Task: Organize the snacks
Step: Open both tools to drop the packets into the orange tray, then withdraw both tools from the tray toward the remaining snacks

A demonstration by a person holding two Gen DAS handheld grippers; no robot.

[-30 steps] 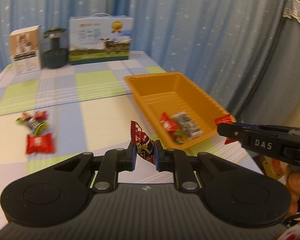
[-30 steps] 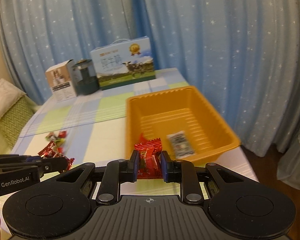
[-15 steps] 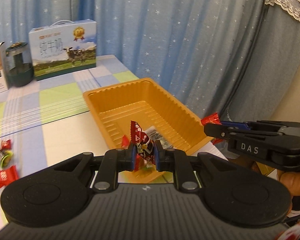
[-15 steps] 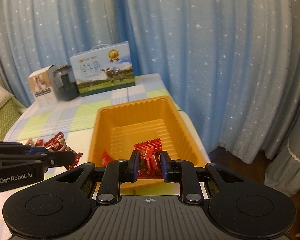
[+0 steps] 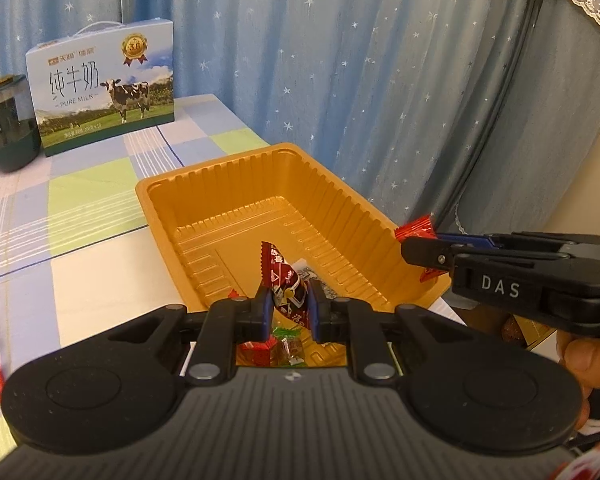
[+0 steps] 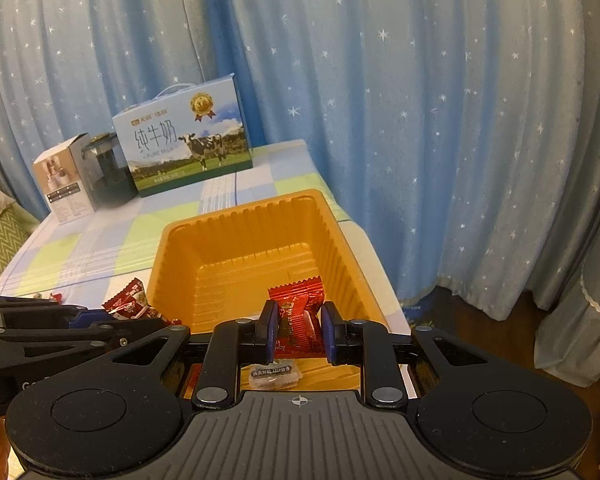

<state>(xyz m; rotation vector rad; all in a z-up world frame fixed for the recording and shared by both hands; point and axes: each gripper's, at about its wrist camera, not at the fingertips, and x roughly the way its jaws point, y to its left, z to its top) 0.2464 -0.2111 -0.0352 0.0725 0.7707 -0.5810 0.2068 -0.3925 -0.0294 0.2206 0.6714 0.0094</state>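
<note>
Tray (image 6: 256,216) on table (image 6: 100,240), milk box (image 6: 184,142) behind, wrapped snacks (image 5: 288,346) inside tray

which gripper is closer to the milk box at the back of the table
Left. The left gripper hangs over the orange tray's near end; the right gripper is beside it, farther from the milk box.

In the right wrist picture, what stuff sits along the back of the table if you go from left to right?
Small white box → dark jar → blue milk carton with the cow. The orange tray sits nearer the camera, in front of them.
</note>
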